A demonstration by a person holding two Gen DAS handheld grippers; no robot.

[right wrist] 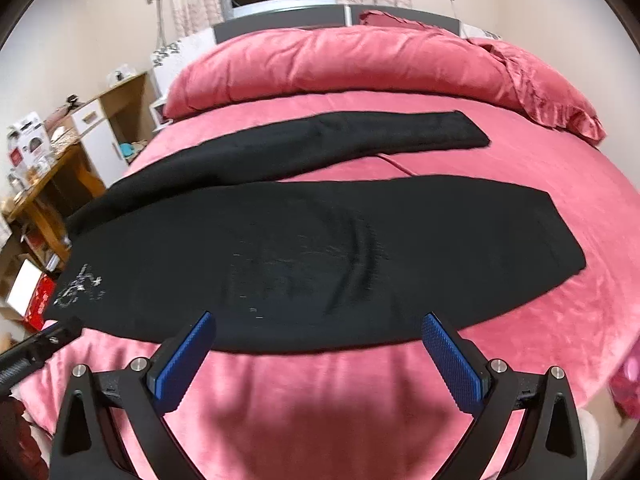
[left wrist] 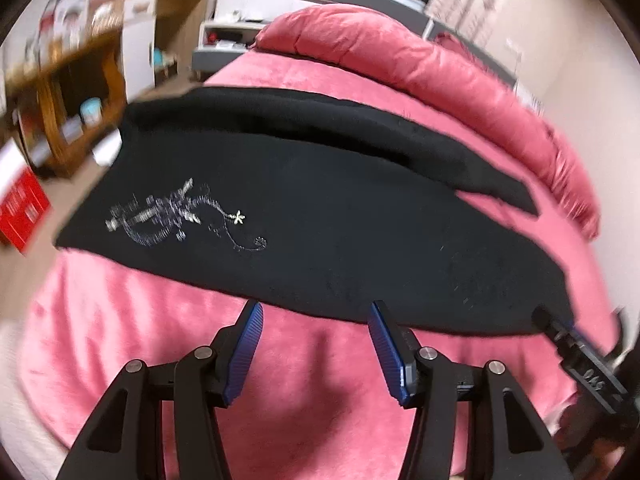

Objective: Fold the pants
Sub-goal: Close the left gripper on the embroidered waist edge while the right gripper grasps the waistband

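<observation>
- The black pants (right wrist: 304, 248) lie flat across the pink bed (right wrist: 320, 392), legs apart, unfolded.
- Left gripper (left wrist: 316, 314) and right gripper (right wrist: 318, 326) hover at the near edge — both gape wide, empty.
- Best pinch the near leg's hem and waist together — lift evenly, lay it onto the far leg.

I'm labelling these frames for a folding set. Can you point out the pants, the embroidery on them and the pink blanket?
pants (right wrist: 320, 248): right wrist view, middle of the near leg.
embroidery (left wrist: 180, 216): left wrist view, centre of the silver stitched pattern.
pink blanket (right wrist: 320, 380): right wrist view, bare patch just in front of the pants.
</observation>
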